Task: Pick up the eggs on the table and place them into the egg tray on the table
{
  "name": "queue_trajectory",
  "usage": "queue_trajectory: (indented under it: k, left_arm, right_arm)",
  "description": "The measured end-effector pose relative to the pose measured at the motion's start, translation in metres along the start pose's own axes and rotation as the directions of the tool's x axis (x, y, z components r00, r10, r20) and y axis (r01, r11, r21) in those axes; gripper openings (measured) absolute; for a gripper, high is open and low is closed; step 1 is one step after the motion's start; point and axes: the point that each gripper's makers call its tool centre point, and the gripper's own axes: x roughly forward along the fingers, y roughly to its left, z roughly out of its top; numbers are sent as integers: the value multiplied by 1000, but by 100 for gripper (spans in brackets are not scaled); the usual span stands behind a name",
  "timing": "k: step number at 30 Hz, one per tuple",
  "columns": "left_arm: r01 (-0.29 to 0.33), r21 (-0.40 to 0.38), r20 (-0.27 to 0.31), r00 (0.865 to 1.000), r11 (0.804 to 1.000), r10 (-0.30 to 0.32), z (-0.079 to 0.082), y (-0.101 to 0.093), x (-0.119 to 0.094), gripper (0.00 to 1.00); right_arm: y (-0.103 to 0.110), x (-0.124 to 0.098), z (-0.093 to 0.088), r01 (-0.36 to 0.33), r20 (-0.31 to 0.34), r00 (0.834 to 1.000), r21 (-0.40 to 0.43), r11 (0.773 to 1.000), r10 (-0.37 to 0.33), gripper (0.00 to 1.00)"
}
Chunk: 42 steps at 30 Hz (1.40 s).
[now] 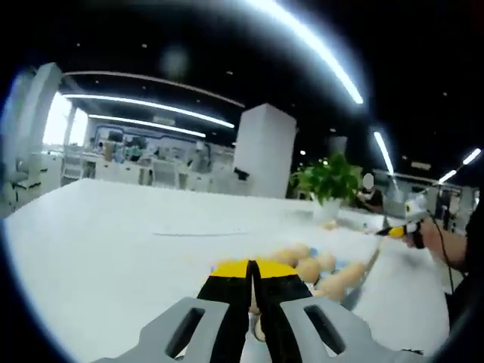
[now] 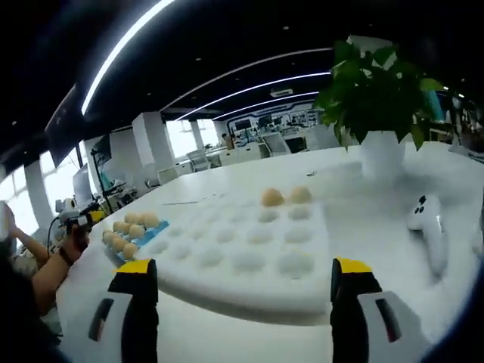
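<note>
In the left gripper view my left gripper (image 1: pixel 250 271) has its yellow-tipped jaws pressed together, just short of a cluster of tan eggs (image 1: pixel 311 266) on the white table. From the right gripper view those eggs (image 2: pixel 130 229) lie on a blue pad at the left. Beside them a person's hand holds the left gripper (image 2: pixel 82 219). My right gripper (image 2: pixel 243 281) stands wide open in front of the white egg tray (image 2: pixel 249 257). Two eggs (image 2: pixel 286 197) sit in the tray's far row. The right gripper (image 1: pixel 402 227) shows small at the right, held by a hand.
A green plant in a white pot (image 2: pixel 380 106) stands behind the tray on the right. A white hand controller (image 2: pixel 428 221) lies on the table right of the tray. The white table (image 1: pixel 113 249) stretches wide to the left. Office desks and pillars fill the background.
</note>
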Motion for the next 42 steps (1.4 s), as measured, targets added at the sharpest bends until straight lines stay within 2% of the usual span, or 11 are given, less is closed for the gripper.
queue_trajectory:
  k: [3,8,12,15,20,25,26,30,33,34,42]
  left_arm:
    - [-72,39,20,997,997,71,4,6,-2,0]
    - [-38,24,34,999,999,37,4,-3,0,0]
    - [8,91,13,1000,996,-10,0,-15,5,0]
    - [46,67,20,999,997,-47,1,-24,6,0]
    - [100,-63,47,994,993,-97,11,-27,1,0]
    - [102,-70,45,994,992,-99,15,-25,0,0]
    - [116,-81,36,993,990,-114,15,-29,0,0]
    - [103,-87,0,995,991,-104,12,-30,3,0]
    - [84,-138,-92,991,987,-97,-1,-32,3,0]
    - [81,-148,-104,990,986,-97,-2,-32,3,0]
    - [101,-80,-143,983,992,-112,-9,-44,0,0]
  right_arm:
    - [-6,-3,1,11,18,1000,-1,1000,-11,99]
    - [-10,-5,0,14,25,1000,10,1000,-15,98]
    - [-10,-2,-4,11,15,1000,29,1000,-11,98]
    - [-7,0,-4,9,13,1000,30,1000,-9,97]
    - [2,3,-5,-7,12,1000,31,1000,6,97]
    - [6,5,-5,-12,13,1000,34,999,12,96]
    - [7,6,-5,-13,12,1000,33,999,12,96]
    - [9,8,-4,-16,19,1000,36,999,15,97]
    - [9,9,-1,-16,34,999,38,999,15,96]
    - [8,9,0,-13,37,999,35,999,11,96]
    - [8,0,-1,1,67,998,21,1000,-2,96]
